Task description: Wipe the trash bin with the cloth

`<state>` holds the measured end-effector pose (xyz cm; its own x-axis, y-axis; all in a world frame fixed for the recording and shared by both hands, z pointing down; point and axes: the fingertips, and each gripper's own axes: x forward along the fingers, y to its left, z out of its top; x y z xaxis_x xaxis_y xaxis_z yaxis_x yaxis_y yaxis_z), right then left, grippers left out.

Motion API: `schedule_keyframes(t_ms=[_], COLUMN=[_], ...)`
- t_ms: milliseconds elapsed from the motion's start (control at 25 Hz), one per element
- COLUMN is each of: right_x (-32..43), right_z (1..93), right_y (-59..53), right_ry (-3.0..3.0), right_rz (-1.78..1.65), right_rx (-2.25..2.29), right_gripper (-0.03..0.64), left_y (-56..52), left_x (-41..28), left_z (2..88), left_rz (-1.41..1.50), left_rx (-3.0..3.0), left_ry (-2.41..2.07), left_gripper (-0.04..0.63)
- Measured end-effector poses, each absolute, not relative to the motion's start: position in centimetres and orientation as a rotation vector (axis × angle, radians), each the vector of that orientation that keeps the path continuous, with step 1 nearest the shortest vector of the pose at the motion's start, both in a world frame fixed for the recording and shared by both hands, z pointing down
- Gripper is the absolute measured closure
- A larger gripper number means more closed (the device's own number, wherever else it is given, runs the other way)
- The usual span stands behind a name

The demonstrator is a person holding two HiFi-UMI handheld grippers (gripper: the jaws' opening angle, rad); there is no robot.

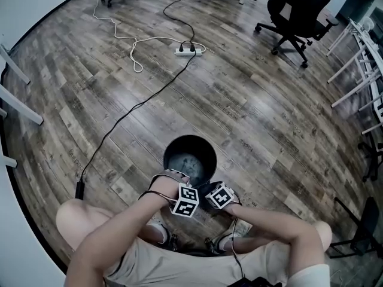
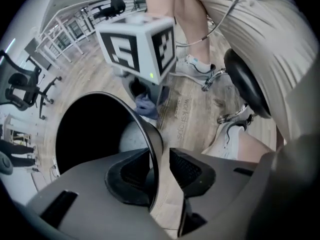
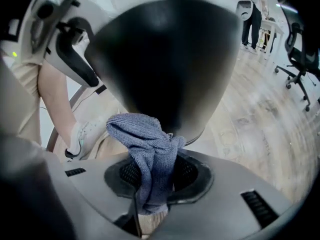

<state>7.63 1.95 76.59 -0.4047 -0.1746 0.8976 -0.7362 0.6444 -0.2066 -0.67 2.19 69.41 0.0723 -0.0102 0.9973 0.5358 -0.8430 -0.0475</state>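
On plank floor (image 1: 251,100) among office chairs (image 1: 296,14): left fingers (image 2: 192,169) spread astride trash bin (image 2: 146,130) rim; right fingers (image 3: 186,174) pinching cloth (image 3: 150,154).

Your left tool (image 2: 160,170) points down at the trash bin (image 2: 102,98), its jaws apart and straddling the black rim: the left jaw sits inside the dark mouth, the right jaw outside with a gap showing between its pad and the wall. Just beyond the rim hangs your right tool (image 2: 145,94), its marker cube (image 2: 137,46) large in the upper middle, with a blue cloth (image 2: 145,106) bunched beneath it close to the bin's outer wall. On the wooden floor (image 2: 195,109) to the right you see two pale shoes (image 2: 192,66) and beige shorts (image 2: 270,34). Office chairs (image 2: 20,91) stand far left.
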Motion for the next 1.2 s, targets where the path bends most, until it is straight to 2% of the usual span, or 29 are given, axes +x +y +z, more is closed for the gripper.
schedule_keyframes(t_ms=[200, 360, 440, 480, 520, 600, 960, 1200], right_x=[5.6, 5.7, 6.4, 6.5, 6.4, 6.3, 9.4, 9.5], right_z=[67.5, 65.8, 66.9, 67.4, 67.9, 68.7, 78.2, 85.2], right_y=[3.3, 3.4, 2.7, 2.0, 1.0, -0.6, -2.1, -2.4], right_ry=[-2.012, -1.964, -1.937, -1.932, -1.931, -1.921, -1.768, -1.797], right_rz=[0.649, 0.556, 0.494, 0.480, 0.478, 0.491, 0.354, 0.434], right_rx=[0.736, 0.781, 0.811, 0.824, 0.836, 0.853, 0.856, 0.807], right_gripper=[0.511, 0.511, 0.511, 0.511, 0.511, 0.511, 0.511, 0.511], left_y=[2.4, 2.1, 2.0, 1.6, 1.2, 0.5, 2.2, 1.6], left_x=[-2.3, -3.5, -3.0, -2.7, -2.7, -2.8, -0.3, 0.8], left_z=[68.9, 70.3, 70.9, 70.9, 70.7, 70.4, 70.2, 69.9], left_rz=[-1.748, -1.758, -1.745, -1.741, -1.742, -1.750, -1.760, -1.722], left_rx=[-1.889, -1.831, -1.837, -1.846, -1.849, -1.835, -1.995, -2.011], left_ry=[-0.644, -0.613, -0.565, -0.538, -0.517, -0.501, -0.465, -0.394], left_gripper=[0.460, 0.460, 0.463, 0.486, 0.536, 0.558, 0.560, 0.555])
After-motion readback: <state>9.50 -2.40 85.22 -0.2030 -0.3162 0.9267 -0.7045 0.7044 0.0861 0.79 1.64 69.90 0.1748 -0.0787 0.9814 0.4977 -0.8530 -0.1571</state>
